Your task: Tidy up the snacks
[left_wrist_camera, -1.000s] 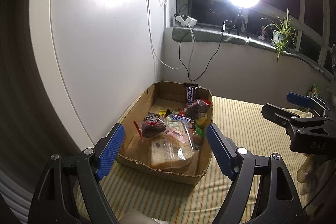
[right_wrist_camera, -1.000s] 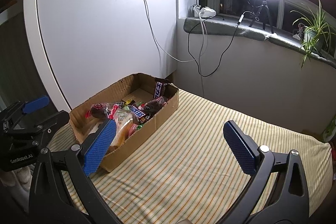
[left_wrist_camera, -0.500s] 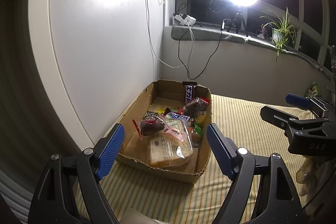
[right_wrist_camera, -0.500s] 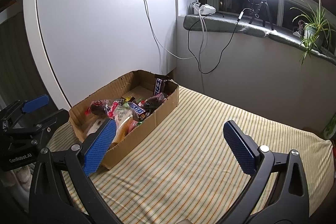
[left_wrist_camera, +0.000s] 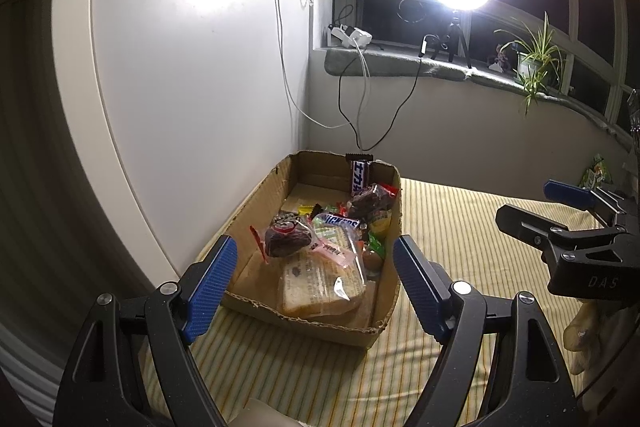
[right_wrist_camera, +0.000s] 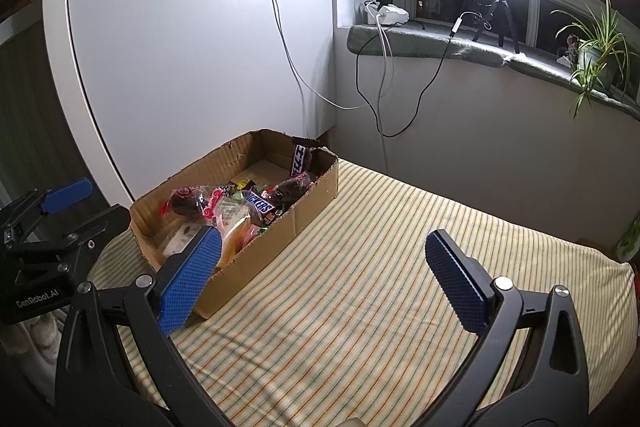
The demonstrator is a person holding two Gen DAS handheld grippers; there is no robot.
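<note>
Both grippers hover short of the box (left_wrist_camera: 316, 323), fingers spread and empty: the left gripper (left_wrist_camera: 314, 287) frames its near end, probably to pick, the right gripper (right_wrist_camera: 320, 279) faces bare striped cloth (right_wrist_camera: 380, 267) beside it. The snacks (left_wrist_camera: 320, 251) lie heaped inside, bread (left_wrist_camera: 320, 287) nearest, a bar (left_wrist_camera: 359, 177) upright at the far wall; lower wrappers are hidden.

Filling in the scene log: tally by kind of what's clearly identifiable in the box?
Cardboard box: 1
Bagged sliced bread: 1
Dark cakes in clear wrap: 2
Snickers bar: 1
Upright dark-blue bar: 1
Small mixed candies: too jumbled to count
Total, candies aside: 6
</note>
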